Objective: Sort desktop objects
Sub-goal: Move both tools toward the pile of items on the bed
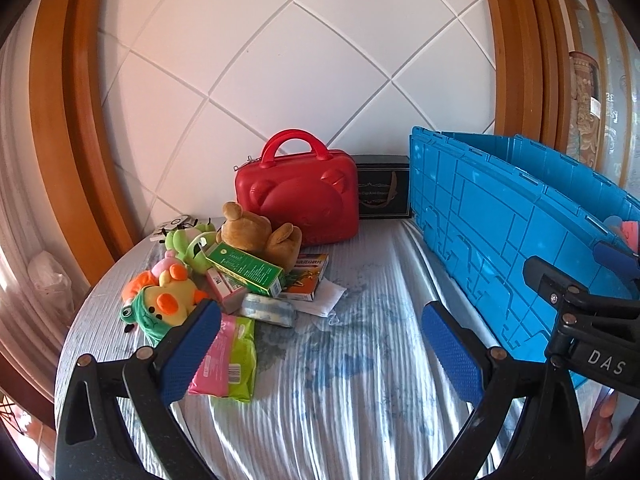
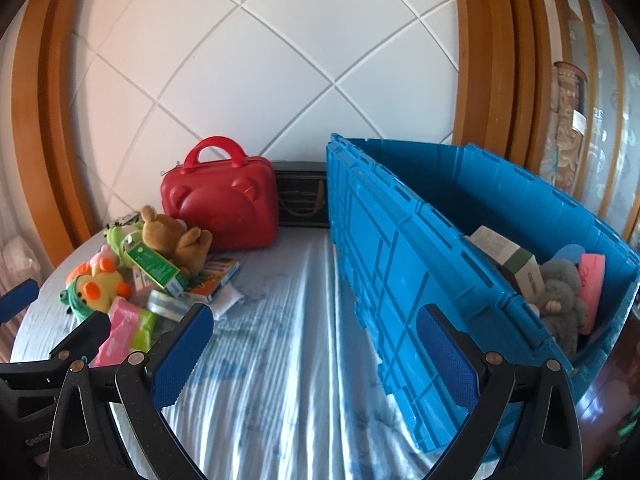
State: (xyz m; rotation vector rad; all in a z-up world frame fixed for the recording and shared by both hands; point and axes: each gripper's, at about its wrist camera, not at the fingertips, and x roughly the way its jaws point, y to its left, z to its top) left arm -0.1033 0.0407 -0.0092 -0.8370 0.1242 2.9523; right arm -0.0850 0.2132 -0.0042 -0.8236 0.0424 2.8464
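Both tongs are spread wide with nothing in them, left tongs and right tongs hovering over the worktop. The toy and box pile sits ahead-left of both, and the blue crate is to the right, probably so drops stay short.

Black tongs with blue dimpled pads, brass rivets, white "DAS" lettering.
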